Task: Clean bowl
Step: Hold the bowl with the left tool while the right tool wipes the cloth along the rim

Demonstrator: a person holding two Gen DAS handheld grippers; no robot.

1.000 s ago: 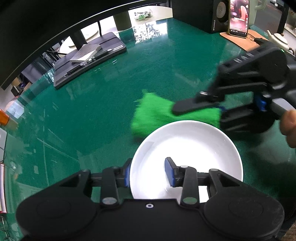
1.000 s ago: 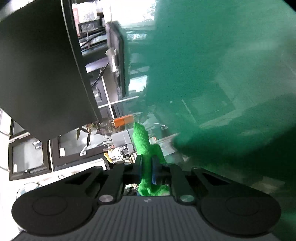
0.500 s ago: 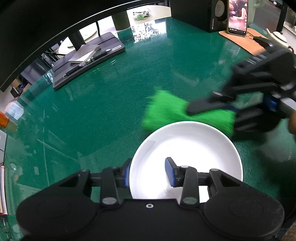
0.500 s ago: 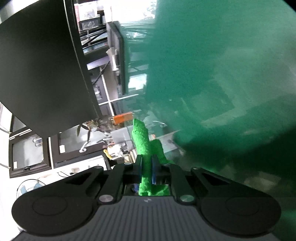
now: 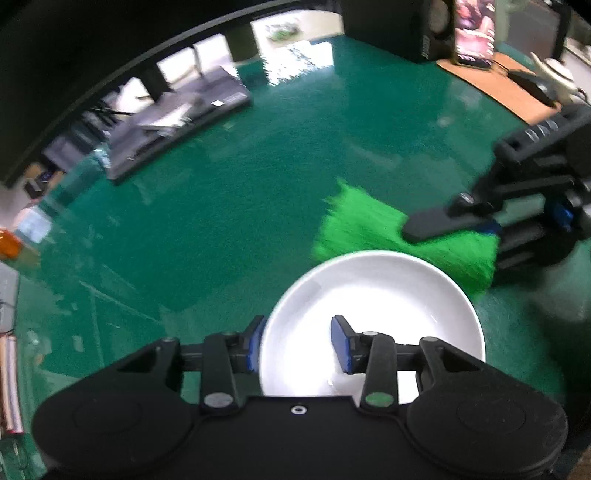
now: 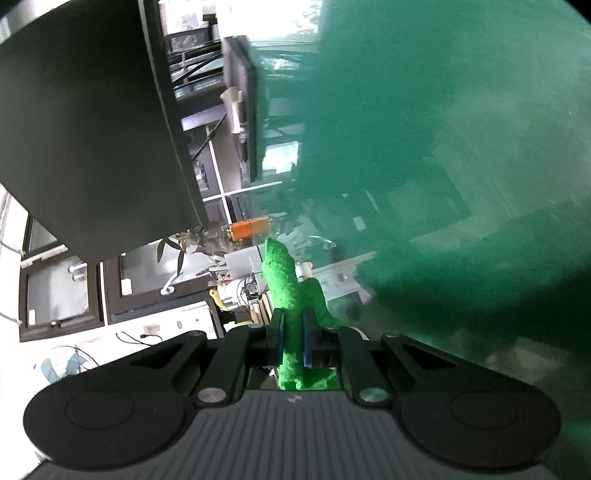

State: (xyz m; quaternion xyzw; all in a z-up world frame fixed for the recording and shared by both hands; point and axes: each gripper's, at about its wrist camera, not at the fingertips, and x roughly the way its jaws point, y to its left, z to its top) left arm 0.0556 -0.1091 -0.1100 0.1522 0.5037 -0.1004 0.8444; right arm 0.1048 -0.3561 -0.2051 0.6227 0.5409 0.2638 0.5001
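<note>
A white bowl (image 5: 373, 295) rests on the green table. My left gripper (image 5: 297, 343) straddles the bowl's near rim, one blue pad outside and one inside, so it is shut on the rim. A fuzzy green cloth (image 5: 380, 232) hangs just beyond the bowl's far rim, held by my right gripper (image 5: 443, 221), which comes in from the right. In the right wrist view the cloth (image 6: 291, 291) is pinched between the jaws of my right gripper (image 6: 291, 325). The bowl does not show there.
A dark keyboard tray (image 5: 177, 122) lies at the back left. A speaker (image 5: 424, 33), a phone (image 5: 476, 33) and a brown mat (image 5: 506, 81) sit at the back right. A large dark monitor (image 6: 81, 122) fills the right wrist view's left side.
My right gripper has carried the green cloth to the right along the bowl's far rim. The left gripper and bowl have hardly moved.
</note>
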